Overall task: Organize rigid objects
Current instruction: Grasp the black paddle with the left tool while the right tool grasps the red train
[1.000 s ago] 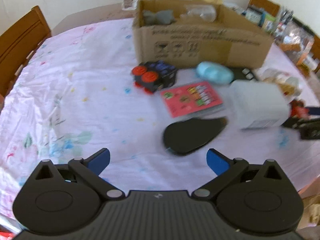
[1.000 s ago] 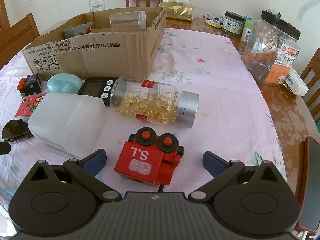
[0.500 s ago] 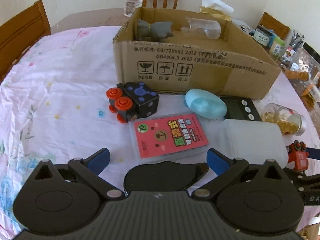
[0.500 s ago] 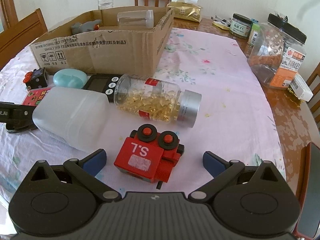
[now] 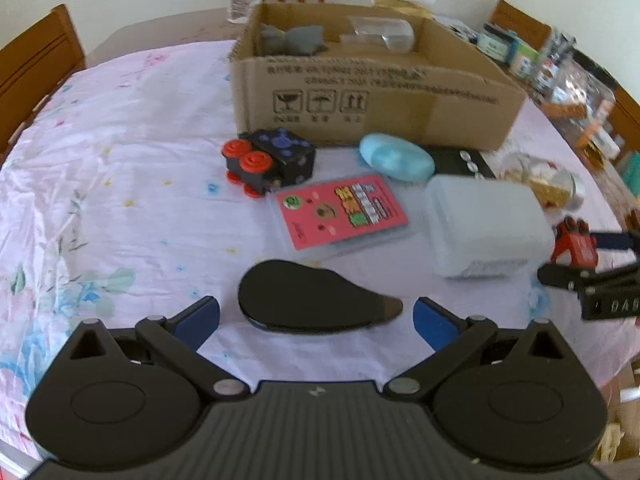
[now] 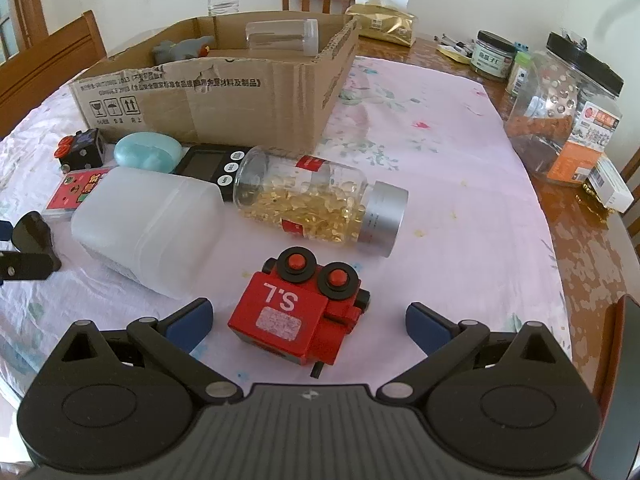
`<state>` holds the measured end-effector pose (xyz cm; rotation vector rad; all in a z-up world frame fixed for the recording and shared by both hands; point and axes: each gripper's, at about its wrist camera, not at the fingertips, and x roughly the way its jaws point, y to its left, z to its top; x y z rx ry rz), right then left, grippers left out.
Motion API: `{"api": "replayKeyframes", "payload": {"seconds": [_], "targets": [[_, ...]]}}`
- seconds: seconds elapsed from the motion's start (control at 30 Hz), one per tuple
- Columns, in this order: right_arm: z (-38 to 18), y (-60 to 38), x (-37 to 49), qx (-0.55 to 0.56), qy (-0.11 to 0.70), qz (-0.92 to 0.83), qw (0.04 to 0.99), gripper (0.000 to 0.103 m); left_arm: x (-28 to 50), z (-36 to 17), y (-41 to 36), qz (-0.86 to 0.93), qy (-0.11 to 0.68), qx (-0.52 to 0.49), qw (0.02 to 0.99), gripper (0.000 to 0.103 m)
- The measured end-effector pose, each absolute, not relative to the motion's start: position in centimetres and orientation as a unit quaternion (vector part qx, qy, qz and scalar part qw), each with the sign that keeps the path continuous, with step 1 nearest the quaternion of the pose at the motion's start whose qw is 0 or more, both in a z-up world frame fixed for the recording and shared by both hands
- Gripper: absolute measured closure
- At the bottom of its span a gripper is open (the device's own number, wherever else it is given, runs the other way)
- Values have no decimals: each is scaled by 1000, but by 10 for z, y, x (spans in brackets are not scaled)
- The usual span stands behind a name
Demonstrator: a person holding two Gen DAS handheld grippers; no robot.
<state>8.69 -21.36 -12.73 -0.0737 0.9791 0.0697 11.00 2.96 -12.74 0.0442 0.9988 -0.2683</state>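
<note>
So right now my left claw [image 5: 316, 314] is spread wide with nothing in it, hovering over the black teardrop case [image 5: 312, 300], which lies flat on the tablecloth [image 5: 132, 184] between the 2 blue pads [image 5: 202, 316] without touching either. My right claw [image 6: 306, 320] is just as wide apart, and the red toy [image 6: 296, 316] with "S.L" on it sits between its pads [image 6: 190, 318], clear of both.

The cardboard box [image 5: 372, 96] is toward the far edge of the tabletop, with a grey toy [image 6: 182, 48] and a clear jar [image 6: 282, 36] lying inside it. Along the box's near wall: the black toy [image 5: 270, 160] with red wheels, the blue oval case [image 5: 396, 158], and a black timer [image 6: 212, 162] tucked just beside that case. The pink card pack [image 5: 342, 212] is in front of those, near the teardrop case. The white tub [image 6: 148, 220] lies on its side between the card pack and the red toy, and the capsule bottle [image 6: 320, 206] lies on its side next to the tub, silver cap pointing toward the right edge.

A bunch of jars [image 6: 560, 116] are crowded by the right edge, off the cloth.
</note>
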Motion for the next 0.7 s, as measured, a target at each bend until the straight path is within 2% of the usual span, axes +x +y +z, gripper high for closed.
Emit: {"api": "replayKeyframes", "payload": {"seconds": [0.17, 0.7], "targets": [[-127, -213, 86, -33, 468, 30, 882, 0, 109, -132, 22, -135, 465, 73, 872, 0], [-126, -195, 80, -24, 470, 14, 882, 0, 114, -134, 24, -136, 460, 70, 874, 0]]}}
